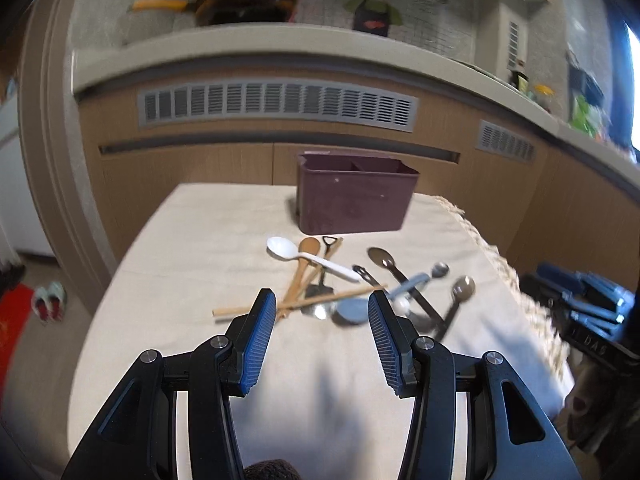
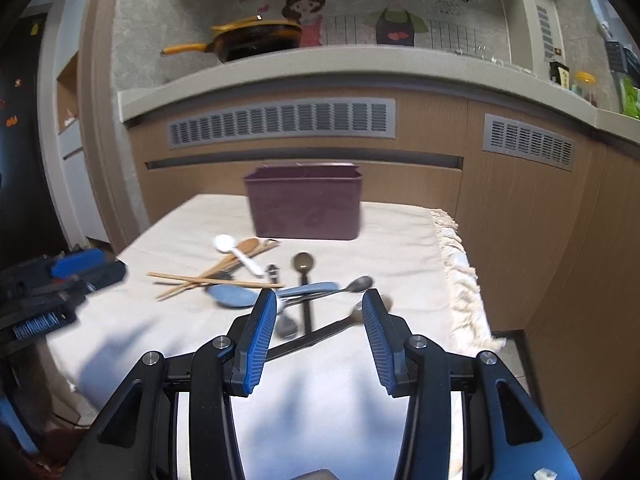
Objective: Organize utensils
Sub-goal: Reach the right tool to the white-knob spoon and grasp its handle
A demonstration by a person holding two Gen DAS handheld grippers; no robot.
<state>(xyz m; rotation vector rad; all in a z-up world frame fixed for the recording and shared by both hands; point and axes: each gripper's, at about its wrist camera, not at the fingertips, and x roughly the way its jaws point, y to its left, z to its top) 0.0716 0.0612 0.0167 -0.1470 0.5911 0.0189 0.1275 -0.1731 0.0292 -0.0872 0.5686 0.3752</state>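
Observation:
A maroon divided utensil holder (image 1: 354,194) (image 2: 306,206) stands at the far side of the cloth-covered table (image 1: 192,264). In front of it lies a loose pile: a white plastic spoon (image 1: 296,254) (image 2: 236,252), a wooden spoon (image 1: 304,264), wooden chopsticks (image 1: 300,300) (image 2: 188,278), a pale blue spoon (image 2: 248,294), several dark metal spoons (image 2: 304,276). My left gripper (image 1: 322,308) is open and empty, just short of the pile. My right gripper (image 2: 320,308) is open and empty, above the metal spoons. Each gripper shows in the other's view (image 1: 580,300) (image 2: 48,292).
A fringed edge of the cloth (image 2: 460,276) hangs off the table's right side. Wooden cabinets with vent grilles (image 2: 280,122) stand behind the table. A pan (image 2: 248,40) sits on the counter above. Slippers (image 1: 48,300) lie on the floor at left.

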